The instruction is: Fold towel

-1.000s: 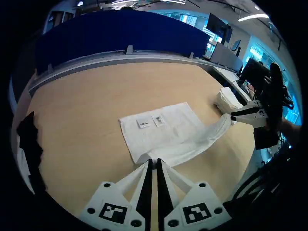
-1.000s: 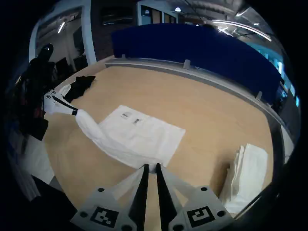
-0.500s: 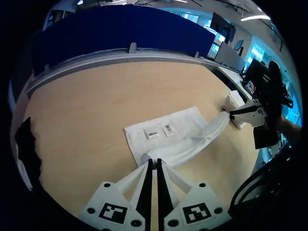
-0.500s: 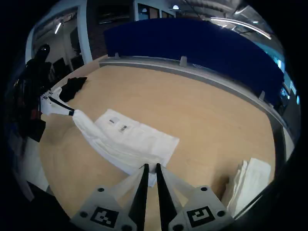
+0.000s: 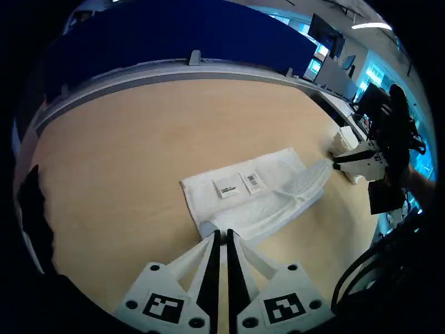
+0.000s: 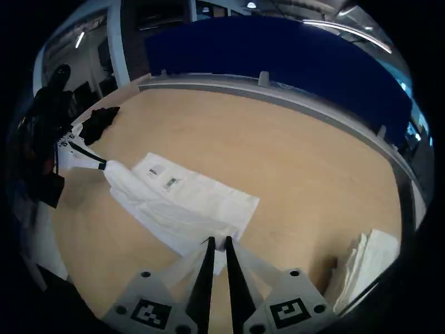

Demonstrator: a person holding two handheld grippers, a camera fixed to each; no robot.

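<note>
Left gripper (image 5: 221, 238): narrow, fingers nipped together on one near corner of the towel (image 5: 250, 189), held just off the table (image 5: 139, 139).
Towel: white, mid-table, tags showing. Its near long edge is draped between the two grippers and partly laid over the flat half.
Handling: I'd judge it light, limp and soft. It sags wherever nothing supports it, and it is neither slippery nor fragile.
Where to hold: the corners, keeping the edge taut so it lands straight.
Right gripper (image 6: 216, 243): also narrow, pinching the other near corner.
Stack of folded towels (image 6: 367, 261): at the table's right edge, well apart.
</note>
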